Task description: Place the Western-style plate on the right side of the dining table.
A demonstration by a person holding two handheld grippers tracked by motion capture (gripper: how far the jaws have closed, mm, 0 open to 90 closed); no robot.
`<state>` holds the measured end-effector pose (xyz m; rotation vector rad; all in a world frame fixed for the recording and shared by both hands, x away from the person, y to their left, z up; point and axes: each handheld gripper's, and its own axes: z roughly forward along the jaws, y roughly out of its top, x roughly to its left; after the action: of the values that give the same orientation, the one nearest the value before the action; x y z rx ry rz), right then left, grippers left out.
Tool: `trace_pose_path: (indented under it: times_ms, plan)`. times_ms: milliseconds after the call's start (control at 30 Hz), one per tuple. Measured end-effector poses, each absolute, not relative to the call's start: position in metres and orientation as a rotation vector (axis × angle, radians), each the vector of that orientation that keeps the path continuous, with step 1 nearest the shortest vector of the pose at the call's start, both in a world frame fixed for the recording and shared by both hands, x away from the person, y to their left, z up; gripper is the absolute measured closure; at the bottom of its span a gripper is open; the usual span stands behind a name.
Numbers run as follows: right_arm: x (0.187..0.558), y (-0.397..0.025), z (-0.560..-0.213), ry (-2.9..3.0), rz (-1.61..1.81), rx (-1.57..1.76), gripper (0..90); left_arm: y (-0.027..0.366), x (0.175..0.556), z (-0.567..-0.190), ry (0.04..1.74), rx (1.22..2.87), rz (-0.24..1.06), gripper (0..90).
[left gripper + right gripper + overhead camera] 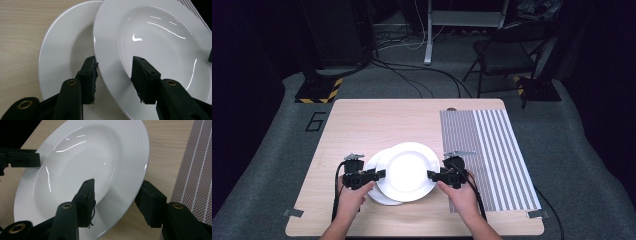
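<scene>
Top plate point(408, 171): white, deep-welled, lying on the wooden table point(362, 125) near my edge, partly overlapping a second plate.
Lower plate point(379, 192): white, same kind, peeking out to the left and front of the top one; it rests on the table.
My left gripper point(380, 174): jaws spread, set astride the left rim of the top plate point(150, 45), one jaw outside over the lower plate point(62, 50), the other over the well. Gaps show beside both pads; I cannot tell whether they press the rim.
My right gripper point(431, 175): jaws spread, straddling the right rim of the top plate point(87, 157), one jaw over the well, one outside above the table. Gap visible at the outer jaw.
Striped mat point(492, 155): right part of the table, just beside my right gripper, apart from the plates.
</scene>
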<state>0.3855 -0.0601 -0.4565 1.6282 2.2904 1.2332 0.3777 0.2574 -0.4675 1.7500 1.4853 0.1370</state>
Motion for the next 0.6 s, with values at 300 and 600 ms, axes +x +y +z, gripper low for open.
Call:
trace_pose_path:
  times_ms: [300, 600]
  plan:
    - [0.3865, -0.0614, -0.4557, 2.295, 1.256, 1.663, 48.6, 0.2585, 0.3768, -0.4629, 1.484, 1.735, 0.122, 55.9]
    - [0.3876, -0.0628, -0.4554, 2.288, 1.278, 1.689, 48.0, 0.2573, 0.3776, -0.4632, 1.494, 1.726, 0.114, 55.9]
